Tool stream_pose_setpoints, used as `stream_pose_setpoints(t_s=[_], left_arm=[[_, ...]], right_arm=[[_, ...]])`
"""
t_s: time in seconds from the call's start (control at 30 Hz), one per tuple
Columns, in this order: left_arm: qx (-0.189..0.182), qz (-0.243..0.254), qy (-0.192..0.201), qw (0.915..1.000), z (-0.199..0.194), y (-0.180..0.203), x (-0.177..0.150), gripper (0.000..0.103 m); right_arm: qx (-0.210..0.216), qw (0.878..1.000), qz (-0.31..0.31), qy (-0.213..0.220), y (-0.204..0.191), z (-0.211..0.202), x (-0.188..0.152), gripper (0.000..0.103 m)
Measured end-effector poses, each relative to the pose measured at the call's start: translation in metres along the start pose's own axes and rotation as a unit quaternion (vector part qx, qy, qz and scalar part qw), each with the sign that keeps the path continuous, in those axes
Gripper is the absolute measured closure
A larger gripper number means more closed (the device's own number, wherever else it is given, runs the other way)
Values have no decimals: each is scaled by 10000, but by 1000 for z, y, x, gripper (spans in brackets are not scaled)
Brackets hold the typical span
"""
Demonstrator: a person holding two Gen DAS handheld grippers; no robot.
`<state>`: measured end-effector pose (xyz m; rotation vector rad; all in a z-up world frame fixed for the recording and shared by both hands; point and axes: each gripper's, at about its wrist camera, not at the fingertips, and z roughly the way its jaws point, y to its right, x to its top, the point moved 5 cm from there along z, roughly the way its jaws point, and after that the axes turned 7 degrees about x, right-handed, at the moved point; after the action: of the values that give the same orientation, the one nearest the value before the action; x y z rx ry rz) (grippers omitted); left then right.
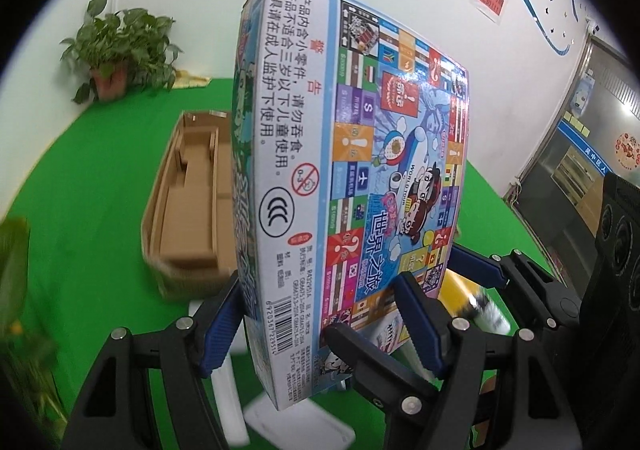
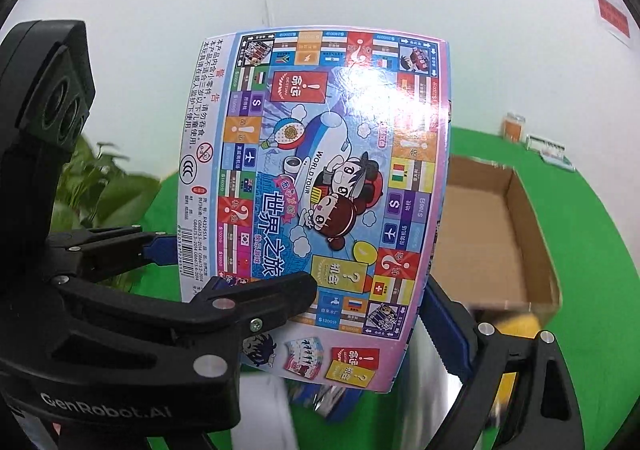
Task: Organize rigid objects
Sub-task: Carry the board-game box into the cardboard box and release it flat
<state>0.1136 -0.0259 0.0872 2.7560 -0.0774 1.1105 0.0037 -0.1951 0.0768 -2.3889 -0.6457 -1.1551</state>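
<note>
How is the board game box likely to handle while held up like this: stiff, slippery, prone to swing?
The board game box probably stays stiff: its faces look flat. Its glossy glare suggests slipping. Gripped low by the left gripper, with most of it above, it may tilt.

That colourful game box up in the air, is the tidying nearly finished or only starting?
Early on, it seems. Done: nothing visibly packed; the cardboard box shows only its own dividers. In hand: the game box is held upright above the green table, the left hand-held gripper gripping its lower end and the right hand-held gripper around its lower part. Left: placing it, plus blurred items underneath.
</note>
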Motion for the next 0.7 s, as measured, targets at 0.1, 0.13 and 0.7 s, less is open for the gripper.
stream_pose_setpoints(t_s=[0.1, 0.13, 0.7], left_arm=[[-24, 11, 12, 10000, 11, -3, 26, 30], [-36, 13, -3, 10000, 16, -5, 34, 30], [196, -145, -1218, 9923, 137, -21, 54, 30]], right_arm=[[-8, 10000, -18, 11, 11, 17, 31, 11], [-11, 10000, -19, 6, 15, 25, 41, 11], [391, 9896, 685, -1203, 96, 193, 104, 17]])
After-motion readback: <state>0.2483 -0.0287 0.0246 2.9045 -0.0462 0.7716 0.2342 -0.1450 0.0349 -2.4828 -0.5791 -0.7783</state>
